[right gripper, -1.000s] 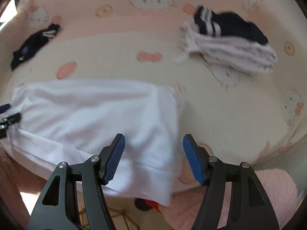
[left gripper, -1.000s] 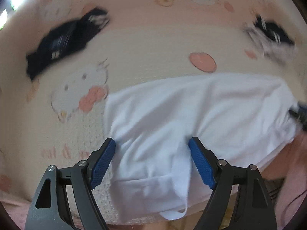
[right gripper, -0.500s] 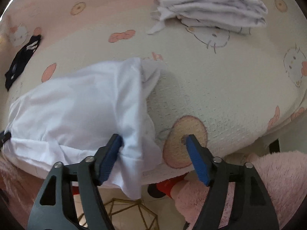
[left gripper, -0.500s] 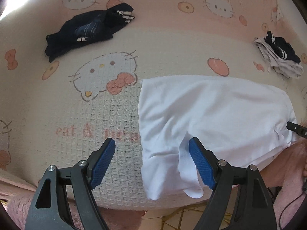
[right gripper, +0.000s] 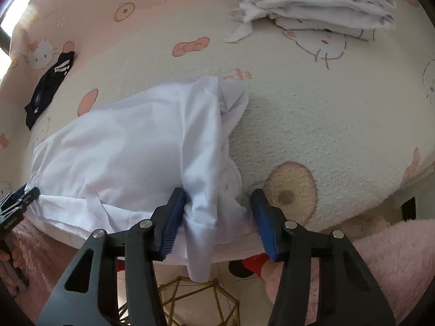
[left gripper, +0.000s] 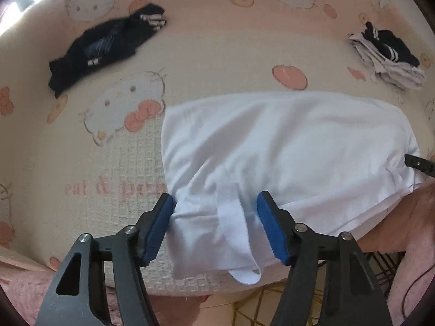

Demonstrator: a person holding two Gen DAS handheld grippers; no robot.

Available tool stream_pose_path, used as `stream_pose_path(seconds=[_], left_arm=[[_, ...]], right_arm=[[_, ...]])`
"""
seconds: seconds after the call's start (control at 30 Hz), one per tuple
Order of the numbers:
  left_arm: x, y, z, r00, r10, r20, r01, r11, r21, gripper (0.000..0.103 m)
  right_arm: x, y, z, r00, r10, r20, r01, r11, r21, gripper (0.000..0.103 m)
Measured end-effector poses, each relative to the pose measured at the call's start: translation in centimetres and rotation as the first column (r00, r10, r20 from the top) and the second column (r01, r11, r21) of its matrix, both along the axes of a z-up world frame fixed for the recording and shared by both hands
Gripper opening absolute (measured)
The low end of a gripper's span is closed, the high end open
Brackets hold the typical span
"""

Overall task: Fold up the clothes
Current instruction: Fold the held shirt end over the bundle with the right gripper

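Observation:
A white garment (left gripper: 285, 141) lies spread on the cartoon-cat blanket (left gripper: 217, 54), its near edge hanging over the table's front. My left gripper (left gripper: 216, 212) straddles its near-left corner and a loose white band; the jaws are closing, and only the left pad brushes the cloth. In the right wrist view the same garment (right gripper: 130, 141) has a bunched right edge. My right gripper (right gripper: 218, 206) spans that bunch near the front edge; its jaws are closing too, with the left pad against the cloth and the right pad still apart.
A dark garment (left gripper: 108, 46) lies crumpled at the far left. A folded pile of white and navy clothes (right gripper: 318, 8) sits at the far right. Pink fluffy fabric (right gripper: 394, 250) and a gold wire frame (right gripper: 190, 293) are below the table's front edge.
The left gripper has slid right onto the garment's corner and its jaws have narrowed. The right gripper's jaws have narrowed around the bunched right edge.

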State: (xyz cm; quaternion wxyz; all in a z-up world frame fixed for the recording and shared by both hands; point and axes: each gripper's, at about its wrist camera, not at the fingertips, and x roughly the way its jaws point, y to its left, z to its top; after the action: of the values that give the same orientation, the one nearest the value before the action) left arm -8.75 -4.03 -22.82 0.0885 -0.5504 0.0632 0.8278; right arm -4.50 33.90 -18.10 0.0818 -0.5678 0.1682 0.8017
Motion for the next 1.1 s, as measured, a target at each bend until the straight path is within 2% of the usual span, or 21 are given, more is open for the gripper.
stream_pose_path(seconds=[0.07,0.17,0.23,0.3,0.33,0.43,0.6,0.87,1.1], left_arm=[[-0.1,-0.2,0.2,1.0,0.012,0.003,-0.012,1.0,0.017,0.066],[0.1,-0.4,0.7,1.0,0.02,-0.017,-0.02,0.999,0.039,0.066],[0.4,-0.4,1.4,0.999,0.019,-0.051,-0.016,0.998,0.056,0.066],[0.6,-0.5,1.9,0.998,0.021,-0.064,-0.016,0.996,0.083,0.066],[0.6,-0.5,2.0,0.998,0.021,-0.067,-0.016,0.996,0.086,0.066],[0.5,-0.5,1.7,0.998,0.019,-0.053,-0.015,0.997,0.077,0.066],[0.2,-0.4,1.7,0.999,0.019,-0.046,-0.014,0.996,0.093,0.066],[0.1,0.7,2.9,0.996,-0.002,-0.093,0.017,0.986,0.165,0.066],[-0.8,2.7,3.6,0.998,-0.012,-0.055,0.029,0.948,0.318,0.066]], right_arm=[[0.0,-0.1,-0.1,1.0,0.0,0.0,0.0,1.0,0.003,0.062],[0.0,-0.1,-0.2,1.0,0.006,-0.003,-0.006,1.0,0.005,0.061],[0.0,-0.4,0.0,0.999,0.032,-0.015,-0.032,0.999,0.006,0.04],[0.1,-0.7,0.3,0.998,0.05,-0.028,-0.049,0.999,0.005,0.035],[0.2,-0.7,0.4,0.998,0.05,-0.034,-0.05,0.999,-0.001,0.031],[0.5,-0.5,0.9,0.997,0.045,-0.057,-0.046,0.999,-0.027,0.028],[1.3,0.1,2.6,0.992,-0.001,-0.128,-0.015,0.992,-0.125,0.026],[0.6,-1.5,6.5,0.975,0.022,-0.223,-0.058,0.985,-0.16,0.025],[-0.8,-5.4,8.6,0.937,0.127,-0.326,-0.177,0.976,-0.13,0.025]])
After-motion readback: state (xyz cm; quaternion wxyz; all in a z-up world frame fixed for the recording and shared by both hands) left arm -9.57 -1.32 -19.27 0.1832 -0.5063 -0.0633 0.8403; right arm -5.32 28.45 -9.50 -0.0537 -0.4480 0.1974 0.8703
